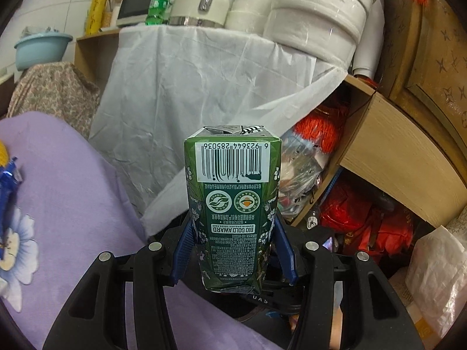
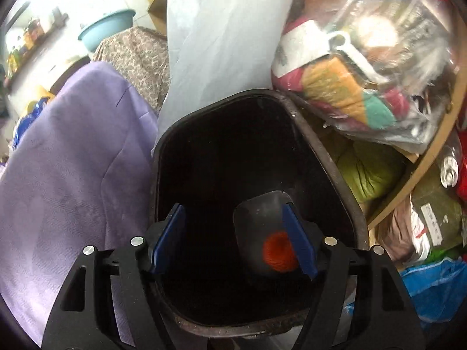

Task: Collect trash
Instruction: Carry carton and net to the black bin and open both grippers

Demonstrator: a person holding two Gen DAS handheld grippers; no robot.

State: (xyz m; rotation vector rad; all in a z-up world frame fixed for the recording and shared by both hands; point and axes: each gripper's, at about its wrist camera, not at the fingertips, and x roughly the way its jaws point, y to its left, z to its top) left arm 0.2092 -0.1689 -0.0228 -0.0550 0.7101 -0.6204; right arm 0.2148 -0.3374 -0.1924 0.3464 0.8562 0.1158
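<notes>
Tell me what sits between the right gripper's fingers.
Nothing held: the right gripper stands open over the black bin; only its dark inside and an orange blob show, in the right wrist view.

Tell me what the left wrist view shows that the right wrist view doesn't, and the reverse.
Left wrist only: the left gripper clamped on a green drink carton, with toilet paper rolls and a white kettle on the shelf above.

Right wrist only: the right gripper, jaws open with nothing between them, above a black trash bin with an orange item at its bottom.

Both: the purple blanket, the white sheet and the blue basin.
</notes>
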